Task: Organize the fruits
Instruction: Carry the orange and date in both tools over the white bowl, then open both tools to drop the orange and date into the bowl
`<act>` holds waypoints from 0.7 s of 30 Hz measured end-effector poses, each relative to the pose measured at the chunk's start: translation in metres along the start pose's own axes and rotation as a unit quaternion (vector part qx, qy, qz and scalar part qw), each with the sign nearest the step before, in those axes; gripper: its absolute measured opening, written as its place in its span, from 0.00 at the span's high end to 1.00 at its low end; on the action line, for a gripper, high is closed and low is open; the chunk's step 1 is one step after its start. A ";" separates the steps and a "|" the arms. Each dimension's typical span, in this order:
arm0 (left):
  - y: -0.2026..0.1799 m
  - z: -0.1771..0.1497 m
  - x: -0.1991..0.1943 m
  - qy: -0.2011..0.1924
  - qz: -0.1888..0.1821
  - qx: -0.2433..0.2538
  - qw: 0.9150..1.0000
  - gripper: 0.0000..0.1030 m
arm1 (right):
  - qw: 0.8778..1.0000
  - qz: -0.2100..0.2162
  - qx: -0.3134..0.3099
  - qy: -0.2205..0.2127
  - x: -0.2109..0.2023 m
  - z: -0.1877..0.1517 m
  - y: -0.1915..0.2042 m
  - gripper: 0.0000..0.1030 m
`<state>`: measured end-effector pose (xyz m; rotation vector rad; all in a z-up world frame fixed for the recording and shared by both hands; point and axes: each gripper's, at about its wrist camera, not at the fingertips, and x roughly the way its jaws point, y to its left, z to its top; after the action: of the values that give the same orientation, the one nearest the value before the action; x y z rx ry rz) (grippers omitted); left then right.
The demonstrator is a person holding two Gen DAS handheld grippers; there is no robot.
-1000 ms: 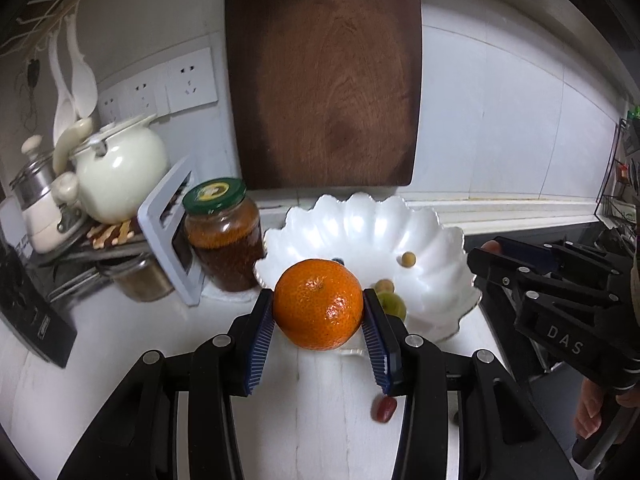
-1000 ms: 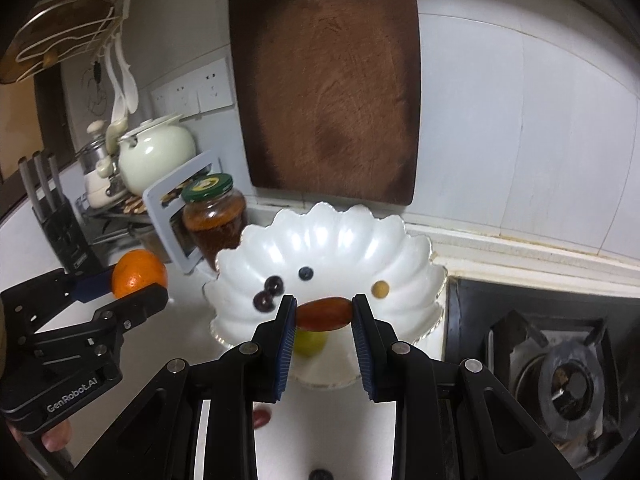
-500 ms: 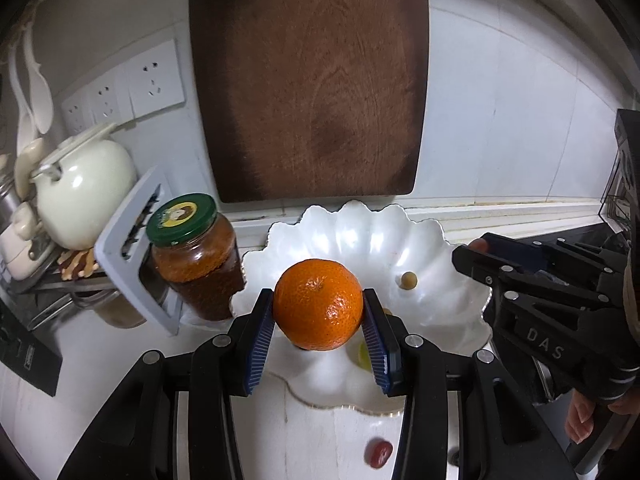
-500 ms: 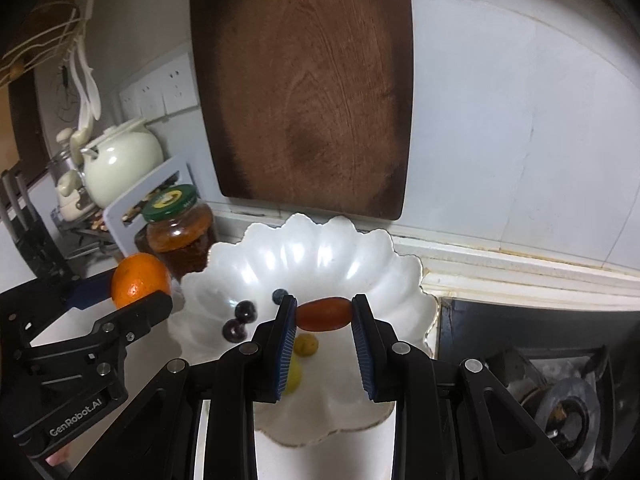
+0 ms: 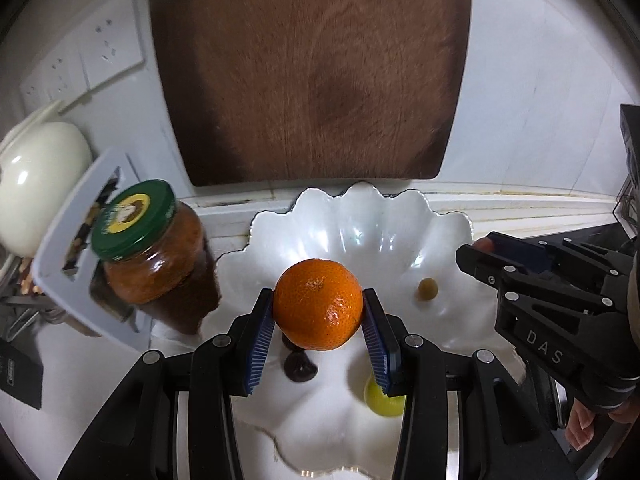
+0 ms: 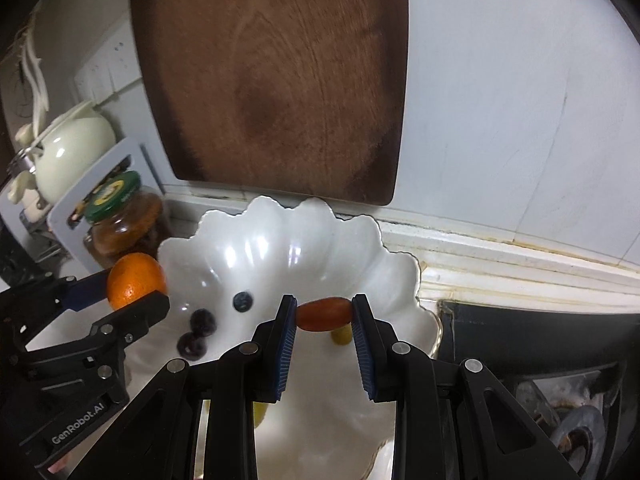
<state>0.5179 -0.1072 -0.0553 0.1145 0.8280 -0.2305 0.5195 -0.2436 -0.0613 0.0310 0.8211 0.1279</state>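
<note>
Left tool pinches the mandarin; right tool pinches a small oblong red fruit. Both hang over the scalloped white bowl. Best: sink low over bare bowl floor, clear of the blueberries and green grape, then spread gently so nothing rolls out.
</note>
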 end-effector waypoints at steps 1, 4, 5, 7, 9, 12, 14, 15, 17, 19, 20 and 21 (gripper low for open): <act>-0.001 0.003 0.006 0.005 0.001 0.002 1.000 0.59 | 1.000 -0.001 0.000 0.004 0.004 0.002 -0.001 0.71; -0.004 0.009 0.022 0.018 -0.003 0.005 1.000 0.59 | 1.000 -0.006 -0.003 0.013 0.014 0.006 -0.004 0.71; -0.004 0.011 0.027 0.023 -0.003 0.006 1.000 0.59 | 1.000 -0.007 -0.003 0.017 0.018 0.008 -0.005 0.71; -0.006 0.016 0.038 0.032 -0.003 0.006 0.999 0.59 | 1.000 -0.007 -0.004 0.023 0.024 0.009 -0.005 0.71; -0.006 0.018 0.047 0.043 -0.005 0.006 0.999 0.59 | 1.000 -0.006 -0.004 0.028 0.029 0.010 -0.006 0.71; -0.007 0.021 0.059 0.055 -0.010 0.005 0.998 0.59 | 0.999 -0.006 -0.003 0.037 0.037 0.010 -0.008 0.71; -0.006 0.022 0.065 0.063 -0.009 0.006 0.998 0.59 | 0.999 -0.005 0.001 0.043 0.042 0.011 -0.009 0.71; -0.006 0.023 0.068 0.065 -0.009 0.006 0.998 0.59 | 0.999 -0.004 0.002 0.047 0.045 0.011 -0.009 0.71; -0.005 0.024 0.072 0.070 -0.009 0.006 0.997 0.59 | 0.999 -0.003 0.002 0.054 0.049 0.011 -0.009 0.71; -0.006 0.027 0.077 0.077 -0.010 0.007 0.997 0.58 | 0.998 -0.005 0.001 0.058 0.054 0.012 -0.010 0.71; -0.006 0.027 0.078 0.079 -0.010 0.009 0.997 0.58 | 0.998 -0.006 0.001 0.061 0.056 0.012 -0.010 0.71; -0.006 0.028 0.079 0.079 -0.010 0.009 0.997 0.58 | 0.998 -0.007 0.002 0.063 0.058 0.012 -0.010 0.71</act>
<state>0.5883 -0.1312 -0.0951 0.1430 0.9848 -0.2496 0.5683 -0.2462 -0.0956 0.0206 0.9474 0.1168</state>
